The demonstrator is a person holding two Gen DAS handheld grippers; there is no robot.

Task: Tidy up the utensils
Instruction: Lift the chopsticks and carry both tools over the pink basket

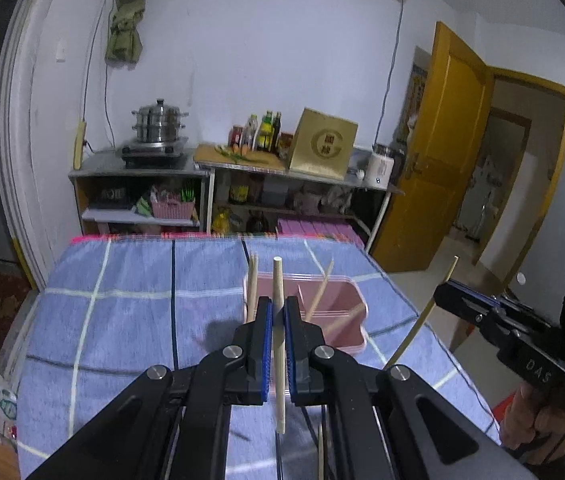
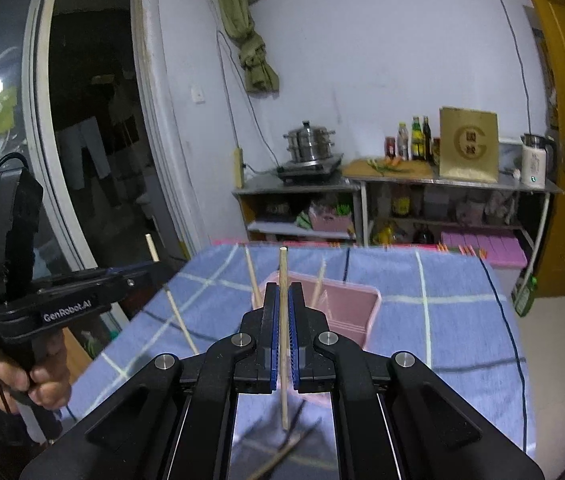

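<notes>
My left gripper [image 1: 277, 312] is shut on a pale wooden chopstick [image 1: 278, 344], held near upright above the blue checked cloth. My right gripper [image 2: 282, 304] is shut on another chopstick [image 2: 283, 336], also near upright. Each gripper shows in the other's view: the right gripper [image 1: 442, 292] at the right with its chopstick [image 1: 422, 316], the left gripper [image 2: 150, 272] at the left with its chopstick [image 2: 170, 296]. A pink rectangular holder [image 1: 346, 308] stands on the cloth just beyond both grippers, with several chopsticks [image 1: 318, 292] leaning in it. The holder also shows in the right wrist view [image 2: 354, 308].
Loose chopsticks [image 2: 282, 452] lie on the cloth below my right gripper. The cloth-covered table [image 1: 130, 312] ends at a far edge; beyond stand metal shelves [image 1: 210, 168] with a steamer pot, bottles and a box. A yellow door [image 1: 438, 152] is at the right.
</notes>
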